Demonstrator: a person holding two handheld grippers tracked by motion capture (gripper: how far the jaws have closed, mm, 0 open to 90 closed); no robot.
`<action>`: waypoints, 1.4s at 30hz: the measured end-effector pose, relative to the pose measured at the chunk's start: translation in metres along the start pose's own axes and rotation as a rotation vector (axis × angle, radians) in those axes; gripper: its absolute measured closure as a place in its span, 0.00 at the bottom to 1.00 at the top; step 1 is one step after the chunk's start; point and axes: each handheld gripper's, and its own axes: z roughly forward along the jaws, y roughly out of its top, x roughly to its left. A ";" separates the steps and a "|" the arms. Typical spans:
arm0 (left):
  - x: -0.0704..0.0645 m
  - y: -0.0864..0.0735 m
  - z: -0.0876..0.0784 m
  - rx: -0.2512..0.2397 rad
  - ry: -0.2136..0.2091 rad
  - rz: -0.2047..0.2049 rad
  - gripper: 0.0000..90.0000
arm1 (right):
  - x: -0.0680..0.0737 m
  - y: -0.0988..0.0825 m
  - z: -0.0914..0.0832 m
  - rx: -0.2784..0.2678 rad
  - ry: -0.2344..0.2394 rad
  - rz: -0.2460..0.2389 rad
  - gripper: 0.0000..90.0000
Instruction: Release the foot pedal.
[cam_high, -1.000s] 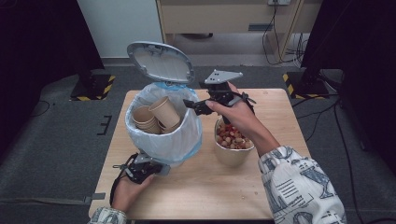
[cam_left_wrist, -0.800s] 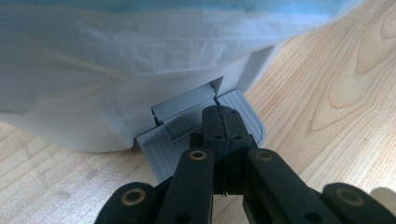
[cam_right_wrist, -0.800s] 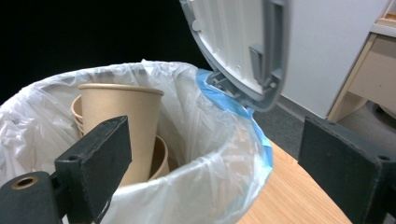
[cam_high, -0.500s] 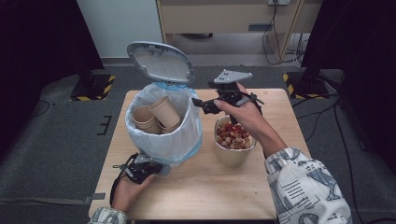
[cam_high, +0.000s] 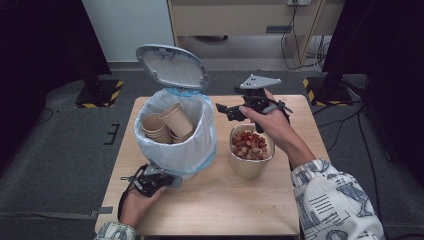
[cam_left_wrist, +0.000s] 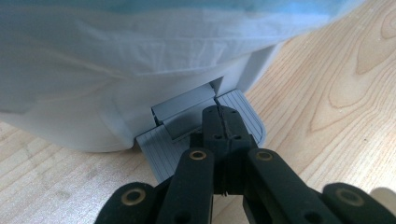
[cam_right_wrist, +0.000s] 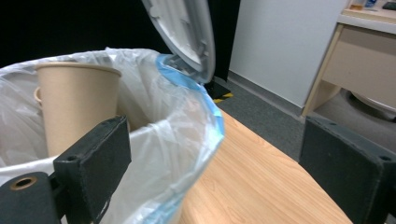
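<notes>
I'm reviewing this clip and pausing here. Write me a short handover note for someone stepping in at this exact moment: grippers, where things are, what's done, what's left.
Left gripper: jaws shut, tips pressing the grey pedal at the foot of the bin; the lid stands open.
Right gripper: open and empty, in the air between the bin and the bowl of scraps.
Things: several paper cups already lie inside the bin's bag. The bowl stands full on the table, right of the bin.
Done: cups binned, by the look of it.
Left: probably the bowl next; keep the pedal down so the lid stays up.
</notes>
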 end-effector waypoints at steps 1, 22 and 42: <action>0.000 0.000 0.000 0.000 0.000 0.000 1.00 | 0.000 0.000 0.000 0.000 0.000 0.000 0.10; 0.000 0.000 0.000 0.003 0.000 0.004 1.00 | -0.027 -0.018 -0.024 0.006 -0.083 0.035 0.10; -0.001 0.000 -0.001 0.003 0.010 0.021 1.00 | -0.040 -0.029 -0.038 0.012 -0.122 0.054 0.10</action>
